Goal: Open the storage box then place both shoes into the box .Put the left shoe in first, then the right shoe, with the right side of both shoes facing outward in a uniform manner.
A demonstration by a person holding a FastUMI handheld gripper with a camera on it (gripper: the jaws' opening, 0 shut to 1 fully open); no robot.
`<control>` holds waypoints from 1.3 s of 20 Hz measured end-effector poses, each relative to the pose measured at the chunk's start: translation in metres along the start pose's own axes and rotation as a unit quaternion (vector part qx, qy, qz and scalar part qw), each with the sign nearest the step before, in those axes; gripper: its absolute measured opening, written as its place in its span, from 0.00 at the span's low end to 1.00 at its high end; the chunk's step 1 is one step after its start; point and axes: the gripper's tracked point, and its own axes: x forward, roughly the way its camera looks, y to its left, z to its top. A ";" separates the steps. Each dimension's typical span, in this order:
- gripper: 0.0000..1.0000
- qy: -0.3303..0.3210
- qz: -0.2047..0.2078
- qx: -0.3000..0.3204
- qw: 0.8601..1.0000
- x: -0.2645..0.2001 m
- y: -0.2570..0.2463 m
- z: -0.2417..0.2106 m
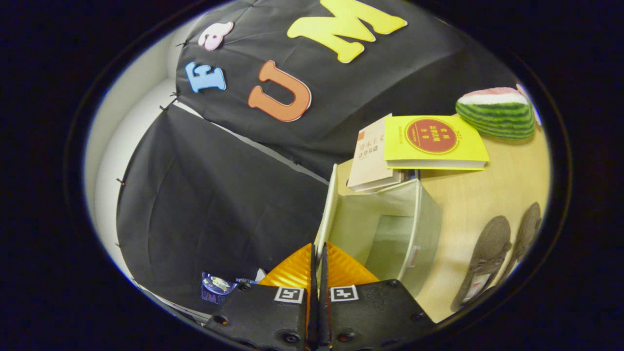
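Closest to the lens, the hand-held gripper [318, 253] is showing its two fingers pressed together, seemingly pinching the thin pale lid [325, 214] of the storage box, though the lid's lower edge is running in between them and real contact cannot be made out for certain.

Just ahead of the fingers, the pale green fabric storage box [390, 229] is standing open on the light wooden table [468, 195], its lid raised upright along the side nearest the black cloth wall [214, 195], and its hollow inside is facing the camera.

On the far side of the box from the wall, two dark grey slip-on shoes [487, 253] are lying side by side on the table, well apart from the box, soles down.

Beyond the box, a yellow book with a red round emblem [434, 141] is resting on a cream-coloured book [373, 158], both just beside the box's far wall.

Further beyond the books, a watermelon-slice-shaped plush cushion [497, 112] is sitting on the table.

Beside the fingers, on the wall side of the box, a small blue-and-white packet [214, 286] is lying low against the cloth.
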 end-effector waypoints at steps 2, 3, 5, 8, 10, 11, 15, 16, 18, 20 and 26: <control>0.06 -0.004 -0.001 -0.005 1.000 0.009 0.022 0.001; 0.06 -0.009 -0.002 -0.009 1.000 0.014 0.032 0.002; 0.06 -0.019 -0.006 -0.027 0.999 0.026 0.054 0.002; 0.07 -0.022 0.000 -0.046 0.999 0.046 0.090 -0.008; 0.08 -0.021 0.005 -0.043 0.999 0.062 0.108 -0.016; 0.09 -0.019 0.014 -0.034 0.999 0.070 0.119 -0.019; 0.23 -0.011 0.056 -0.013 0.998 0.097 0.163 -0.036; 0.34 -0.008 0.057 -0.019 0.998 0.098 0.170 -0.041; 0.64 -0.015 0.045 -0.031 0.998 0.103 0.174 -0.046; 0.93 -0.020 0.015 -0.053 0.998 0.103 0.168 -0.049; 1.00 -0.045 -0.101 -0.101 0.989 0.082 0.100 -0.035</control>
